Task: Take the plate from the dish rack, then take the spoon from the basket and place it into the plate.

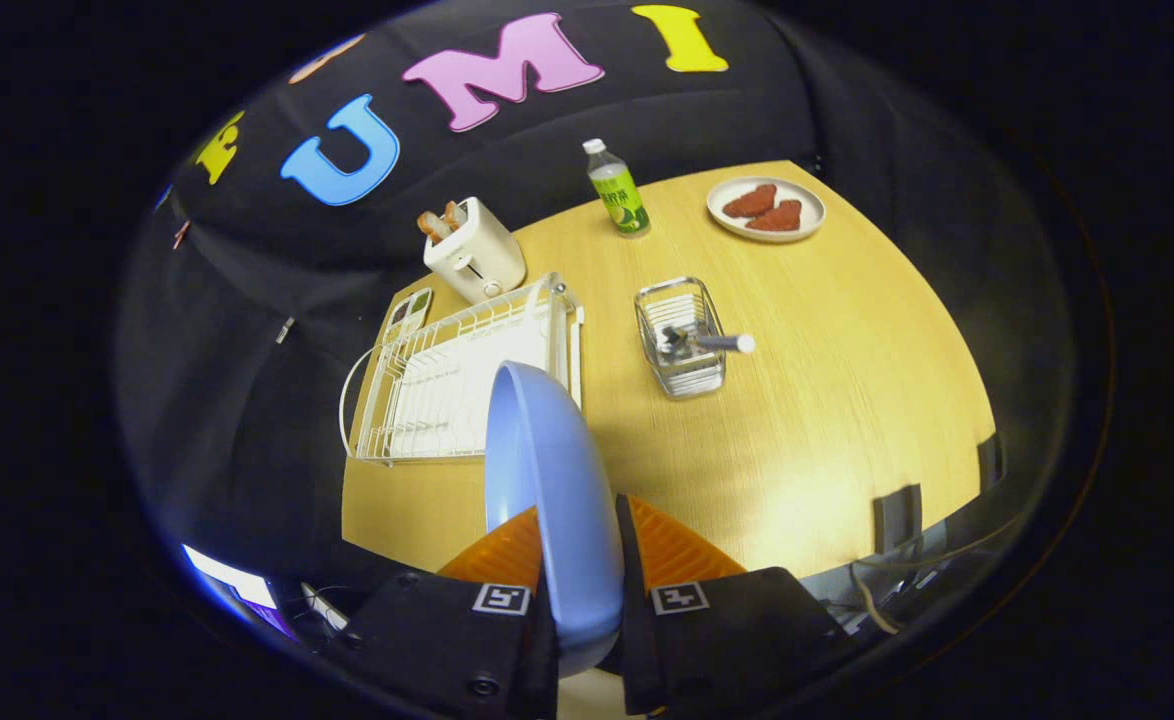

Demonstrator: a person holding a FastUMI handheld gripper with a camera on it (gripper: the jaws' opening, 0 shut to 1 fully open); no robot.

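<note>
Wooden table (827, 400): fingers (579, 560) clamp plate (547, 480); spoon (717, 342) in basket (682, 350).

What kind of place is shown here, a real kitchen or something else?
Probably a staged kitchen table in a recording booth, not a real kitchen: a toaster, a dish rack and a cutlery basket stand on a wooden table ringed by black cloth. The gripper holds a blue plate.

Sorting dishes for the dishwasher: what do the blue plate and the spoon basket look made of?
The blue plate, clamped on edge between the tool fingers, looks like matte plastic or melamine: even colour, soft sheen. The basket looks like shiny metal wire: thin bright rods, see-through sides.
</note>
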